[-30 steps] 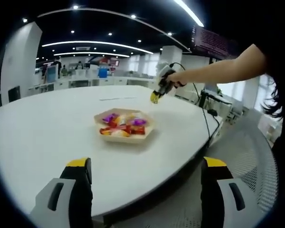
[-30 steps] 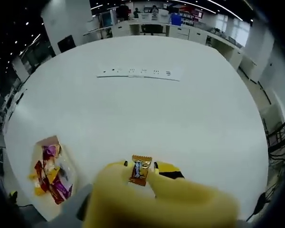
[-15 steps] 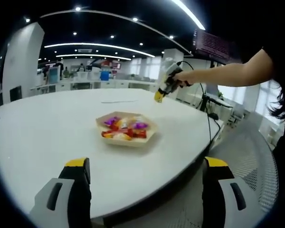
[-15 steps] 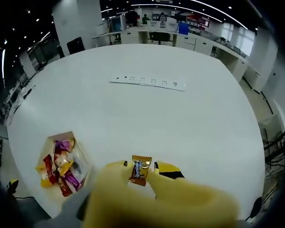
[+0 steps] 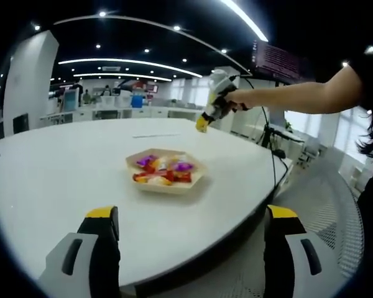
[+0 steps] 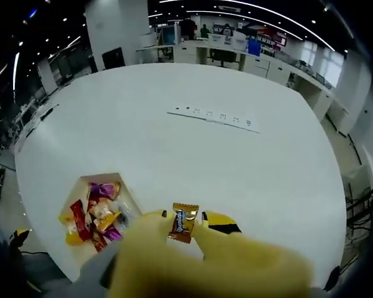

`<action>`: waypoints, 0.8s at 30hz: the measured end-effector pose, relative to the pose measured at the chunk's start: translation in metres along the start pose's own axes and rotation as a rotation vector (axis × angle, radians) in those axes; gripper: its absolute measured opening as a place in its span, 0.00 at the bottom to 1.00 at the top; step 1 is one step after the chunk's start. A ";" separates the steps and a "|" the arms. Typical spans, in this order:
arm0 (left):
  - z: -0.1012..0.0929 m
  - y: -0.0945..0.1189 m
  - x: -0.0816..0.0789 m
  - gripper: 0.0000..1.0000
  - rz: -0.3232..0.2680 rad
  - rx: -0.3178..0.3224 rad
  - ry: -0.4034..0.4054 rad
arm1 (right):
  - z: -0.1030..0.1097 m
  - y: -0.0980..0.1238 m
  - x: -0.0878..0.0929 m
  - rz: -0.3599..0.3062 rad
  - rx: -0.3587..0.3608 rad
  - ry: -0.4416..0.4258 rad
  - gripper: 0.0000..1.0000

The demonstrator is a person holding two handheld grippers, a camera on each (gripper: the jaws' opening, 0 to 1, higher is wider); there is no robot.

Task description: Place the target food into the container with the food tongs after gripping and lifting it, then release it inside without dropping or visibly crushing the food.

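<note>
A shallow tan hexagonal tray [image 5: 193, 183] of bright wrapped candies sits mid-table in the left gripper view. My left gripper [image 5: 191, 214] hovers open and empty at the table's near edge. Beyond the tray a person's arm holds my right gripper [image 5: 206, 118] in the air. In the right gripper view, the right gripper [image 6: 185, 218] is shut on yellow food tongs [image 6: 205, 264]. The tongs pinch a brown wrapped candy [image 6: 183, 223]. That candy hangs above the table just right of the tray [image 6: 127, 194], whose candies [image 6: 93, 214] lie loose inside.
A white power strip [image 6: 214, 117] lies across the round white table [image 6: 248, 167] beyond the tray. Cables [image 5: 270, 158] trail off the table's right edge near a mesh chair [image 5: 326, 205]. Desks and people stand far behind.
The right gripper has carried the candy closer to the tray, which now lies nearer the tongs in its view. In the left gripper view it rose slightly and shifted left. Left gripper unchanged.
</note>
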State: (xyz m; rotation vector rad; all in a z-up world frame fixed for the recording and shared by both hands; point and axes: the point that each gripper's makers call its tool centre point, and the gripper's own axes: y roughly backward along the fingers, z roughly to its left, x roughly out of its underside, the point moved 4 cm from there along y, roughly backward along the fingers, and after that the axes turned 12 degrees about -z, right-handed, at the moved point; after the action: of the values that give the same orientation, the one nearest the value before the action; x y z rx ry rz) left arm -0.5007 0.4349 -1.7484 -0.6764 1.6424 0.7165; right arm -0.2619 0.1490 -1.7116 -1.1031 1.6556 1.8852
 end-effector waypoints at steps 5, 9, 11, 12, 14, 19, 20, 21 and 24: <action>-0.001 0.000 -0.001 0.97 -0.009 0.007 -0.013 | 0.019 -0.002 -0.002 0.005 -0.035 0.020 0.21; -0.002 0.000 -0.001 0.98 -0.006 0.016 -0.015 | 0.037 -0.004 -0.007 -0.002 -0.066 0.049 0.21; -0.002 0.000 -0.001 0.99 -0.009 0.014 -0.014 | 0.045 -0.005 -0.008 -0.004 -0.080 0.060 0.21; -0.002 0.000 -0.002 0.99 -0.014 0.014 -0.014 | 0.048 -0.005 -0.008 -0.003 -0.086 0.064 0.21; -0.003 0.000 -0.004 0.99 -0.030 0.018 -0.012 | 0.053 -0.006 -0.008 -0.004 -0.092 0.071 0.21; -0.003 0.000 -0.004 0.99 -0.029 0.021 -0.014 | 0.071 -0.008 -0.010 -0.010 -0.126 0.105 0.21; -0.003 0.000 -0.004 0.99 -0.028 0.022 -0.014 | 0.074 -0.009 -0.010 -0.009 -0.133 0.110 0.21; -0.003 0.000 -0.004 0.99 -0.028 0.023 -0.014 | 0.077 -0.010 -0.010 -0.010 -0.137 0.119 0.21; -0.004 0.000 -0.003 0.99 -0.026 0.025 -0.013 | 0.079 -0.017 -0.011 -0.002 -0.148 0.146 0.21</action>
State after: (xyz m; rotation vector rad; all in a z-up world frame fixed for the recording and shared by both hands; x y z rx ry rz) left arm -0.5022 0.4321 -1.7447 -0.6722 1.6252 0.6796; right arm -0.2656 0.2302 -1.7148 -1.3298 1.6110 1.9947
